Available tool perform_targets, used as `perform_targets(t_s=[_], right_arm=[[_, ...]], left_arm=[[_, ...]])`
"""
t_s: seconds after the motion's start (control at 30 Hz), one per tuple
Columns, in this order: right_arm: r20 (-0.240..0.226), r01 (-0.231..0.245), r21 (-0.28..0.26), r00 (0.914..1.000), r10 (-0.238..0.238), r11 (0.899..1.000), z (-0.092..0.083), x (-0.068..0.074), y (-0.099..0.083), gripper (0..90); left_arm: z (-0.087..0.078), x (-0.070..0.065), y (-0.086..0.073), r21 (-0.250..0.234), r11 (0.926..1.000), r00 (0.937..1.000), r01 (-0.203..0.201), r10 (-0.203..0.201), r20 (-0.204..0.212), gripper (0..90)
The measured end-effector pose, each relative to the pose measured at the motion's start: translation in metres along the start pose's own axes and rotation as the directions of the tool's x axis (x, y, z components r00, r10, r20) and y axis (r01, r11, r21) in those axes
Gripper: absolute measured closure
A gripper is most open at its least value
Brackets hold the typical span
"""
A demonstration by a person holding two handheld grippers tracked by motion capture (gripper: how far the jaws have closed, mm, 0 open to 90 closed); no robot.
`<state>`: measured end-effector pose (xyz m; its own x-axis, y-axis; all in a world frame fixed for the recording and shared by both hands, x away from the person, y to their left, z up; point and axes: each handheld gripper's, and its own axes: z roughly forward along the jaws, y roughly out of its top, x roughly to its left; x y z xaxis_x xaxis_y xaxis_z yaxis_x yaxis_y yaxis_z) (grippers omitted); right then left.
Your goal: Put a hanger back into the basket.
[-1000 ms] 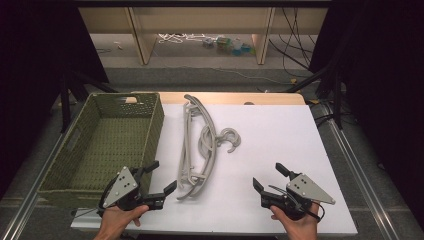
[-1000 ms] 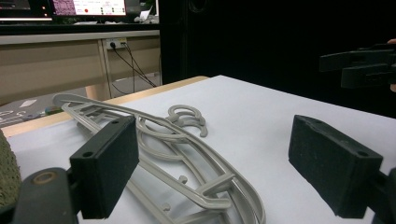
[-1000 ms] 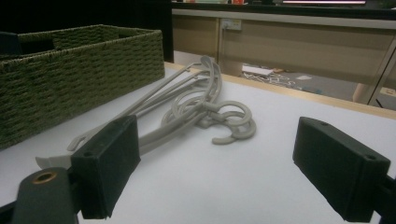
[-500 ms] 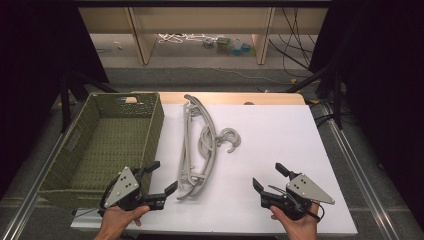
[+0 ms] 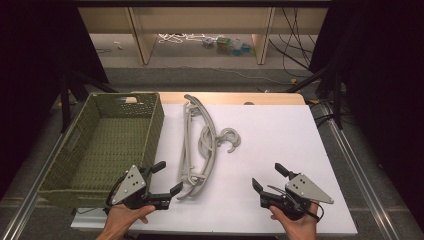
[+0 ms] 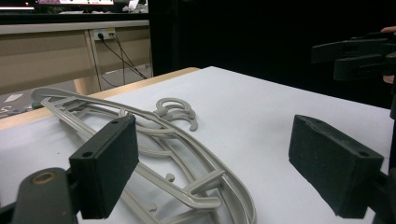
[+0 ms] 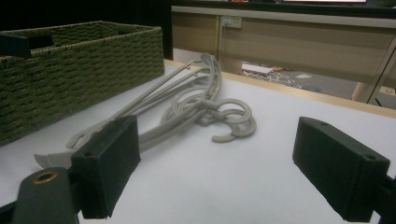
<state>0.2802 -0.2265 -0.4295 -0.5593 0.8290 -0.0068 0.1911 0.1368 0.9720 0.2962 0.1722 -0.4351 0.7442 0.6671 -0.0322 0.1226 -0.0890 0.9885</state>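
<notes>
Two grippers, left (image 5: 161, 178) and right (image 5: 270, 181), hover with jaws spread at the desk's near edge; the stacked hangers (image 5: 199, 145) beside the basket (image 5: 89, 120) likely await grasping.

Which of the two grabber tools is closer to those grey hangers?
The left gripper: its open jaws almost reach the near end of the grey hangers. The right gripper, also open, sits apart over bare white table.
</notes>
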Motion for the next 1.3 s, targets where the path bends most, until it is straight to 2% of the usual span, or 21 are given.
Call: perform_targets(t_s=[0.1,0.2,0.4,0.43,0.47,0.5,0.53,0.6,0.63,0.67,0.7,0.73,0.8,0.83,0.9,1.03,1.07,1.13,1.17,1.2,1.3], right_arm=[[0.001,-0.003,0.003,1.0,0.003,1.0,0.0,0.0,0.0,15.8],[0.004,-0.002,0.015,1.0,0.002,1.0,0.0,0.001,0.0,15.9],[0.007,-0.003,0.019,1.0,0.003,1.0,0.001,0.002,-0.001,16.1],[0.007,-0.003,0.026,1.0,0.003,1.0,0.001,0.002,-0.001,16.1],[0.006,-0.003,0.025,1.0,0.002,1.0,0.001,0.002,-0.001,16.1],[0.006,-0.002,0.025,1.0,0.002,1.0,0.001,0.002,-0.001,16.1],[0.005,-0.002,0.025,1.0,0.002,1.0,0.001,0.002,-0.001,16.1],[-0.003,-0.002,0.02,1.0,0.002,1.0,0.001,0.002,-0.001,16.2],[-0.003,-0.002,0.02,1.0,0.002,1.0,0.001,0.002,-0.001,16.2],[-0.007,-0.014,0.033,0.9999,0.015,0.999,0.001,0.003,-0.001,16.2],[-0.009,-0.016,0.032,0.9998,0.016,0.999,0.001,0.003,-0.001,16.2],[-0.012,-0.011,0.033,0.9999,0.011,0.999,0.001,0.003,-0.001,16.3],[-0.018,-0.021,0.014,0.9996,0.021,1.0,0.002,0.004,-0.002,16.3],[-0.022,-0.021,0.011,0.9995,0.022,1.0,0.003,0.004,-0.002,16.3],[-0.017,-0.012,0.029,0.9998,0.013,0.999,0.001,0.004,-0.001,16.3],[-0.02,-0.019,0.019,0.9996,0.019,1.0,0.002,0.004,-0.001,16.3],[-0.025,-0.021,0.014,0.9995,0.022,1.0,0.003,0.004,-0.002,16.4],[-0.02,-0.011,0.03,0.9997,0.011,1.0,0.002,0.003,-0.001,16.4],[-0.02,-0.011,0.033,0.9997,0.011,0.999,0.001,0.003,-0.001,16.4],[-0.024,-0.012,0.031,0.9996,0.013,0.999,0.002,0.003,-0.001,16.4],[-0.022,-0.011,0.033,0.9997,0.011,0.999,0.002,0.004,-0.001,16.5]], left_arm=[[0.002,0.0,0.002,0.013,0.9998,0.9999,-0.013,0.013,0.011,15.6],[0.007,-0.006,0.009,0.077,0.995,0.998,-0.063,0.063,0.013,15.7],[0.024,-0.007,0.016,0.151,0.9876,0.9991,-0.042,0.041,0.008,15.9],[0.034,-0.007,0.021,0.223,0.9747,0.9999,-0.01,0.007,0.011,16.0],[0.034,-0.007,0.021,0.223,0.9747,0.9999,-0.01,0.007,0.011,16.1],[0.043,-0.008,0.025,0.275,0.9613,0.9998,0.003,-0.008,0.017,16.3],[0.043,-0.008,0.025,0.275,0.9613,0.9998,0.003,-0.008,0.017,16.6],[0.057,-0.012,0.031,0.344,0.9389,0.9992,-0.007,-0.007,0.038,17.1],[0.057,-0.012,0.031,0.344,0.9389,0.9992,-0.007,-0.007,0.038,17.5],[0.067,-0.012,0.034,0.379,0.9255,0.9992,0.001,-0.016,0.037,18.4],[0.067,-0.012,0.034,0.379,0.9255,0.9992,0.001,-0.016,0.037,18.9],[0.077,-0.011,0.036,0.407,0.9133,0.9984,0.015,-0.036,0.044,18.9],[0.083,-0.01,0.037,0.414,0.91,0.9982,0.02,-0.041,0.043,19.2],[0.088,-0.007,0.039,0.439,0.8983,0.9986,0.007,-0.029,0.044,19.6],[0.098,-0.005,0.039,0.455,0.8903,0.9984,0.011,-0.035,0.045,20.0],[0.12,0.0,0.035,0.516,0.8558,0.9972,0.038,-0.066,0.036,22.8],[0.131,0.003,0.032,0.546,0.8363,0.9968,0.045,-0.074,0.03,25.5],[0.136,0.004,0.031,0.557,0.8291,0.9972,0.048,-0.072,0.021,28.3],[0.141,0.006,0.03,0.57,0.8201,0.9971,0.053,-0.075,0.015,29.2],[0.148,0.009,0.029,0.605,0.7939,0.9969,0.056,-0.078,0.01,30.5],[0.156,0.011,0.027,0.616,0.7837,0.995,0.08,-0.1,-0.001,34.6]])
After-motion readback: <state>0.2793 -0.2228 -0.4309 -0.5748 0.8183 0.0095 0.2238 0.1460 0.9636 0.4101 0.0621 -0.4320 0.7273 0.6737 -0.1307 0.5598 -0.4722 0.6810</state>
